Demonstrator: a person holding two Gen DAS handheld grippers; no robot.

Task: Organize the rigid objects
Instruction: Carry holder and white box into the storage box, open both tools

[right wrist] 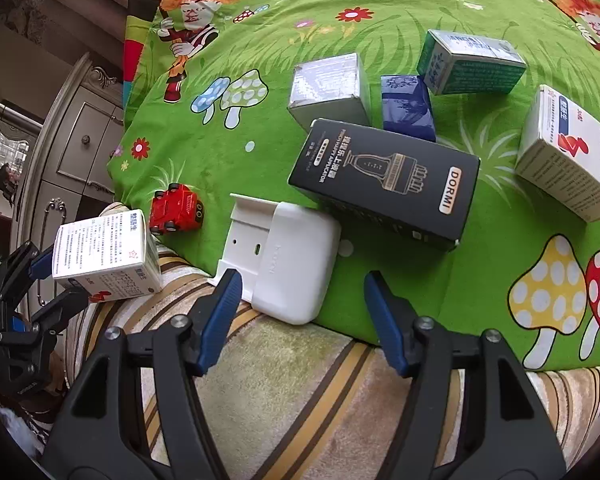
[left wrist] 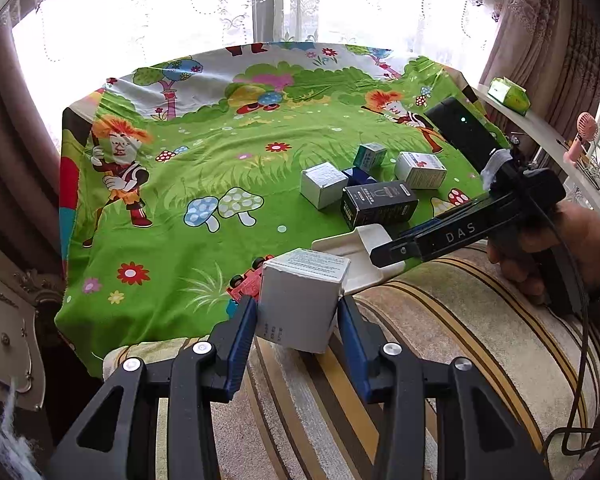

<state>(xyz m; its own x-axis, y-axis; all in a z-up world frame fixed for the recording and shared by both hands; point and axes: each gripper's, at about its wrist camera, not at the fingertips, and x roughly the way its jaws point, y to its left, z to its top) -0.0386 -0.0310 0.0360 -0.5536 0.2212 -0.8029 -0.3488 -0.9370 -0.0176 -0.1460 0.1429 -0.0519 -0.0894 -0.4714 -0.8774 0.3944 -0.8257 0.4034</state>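
Left wrist view first: my left gripper [left wrist: 298, 316] tilts steeply downward and is clamped on a white box [left wrist: 302, 300], its blue pads [left wrist: 242, 338] pressing the box's two sides, so the box hangs just above the striped cushion [left wrist: 440, 340] at the near edge of the green cartoon cloth [left wrist: 180, 184]. Behind the box a red toy car [left wrist: 246, 284] peeks out, and just beside it lies a white plastic case [left wrist: 364, 248]. From the right, my right hand [left wrist: 556, 248] grips the black handle of my right gripper [left wrist: 380, 258], which slants down with its tip over that case. Farther back on the cloth sit a black box [left wrist: 380, 204], a silver box [left wrist: 324, 188] and more small cartons. Right wrist view next: my right gripper [right wrist: 300, 312] also points steeply down, jaws parted, with nothing pinched; its left pad [right wrist: 220, 312] sits just beside the white plastic case [right wrist: 288, 260], which lies half on the cloth [right wrist: 380, 20], half on the cushion [right wrist: 300, 392]. At far left my left gripper [right wrist: 56, 280] holds the white box [right wrist: 108, 256] near the red toy car [right wrist: 174, 208]. The black box [right wrist: 384, 184] touches the case's far corner.
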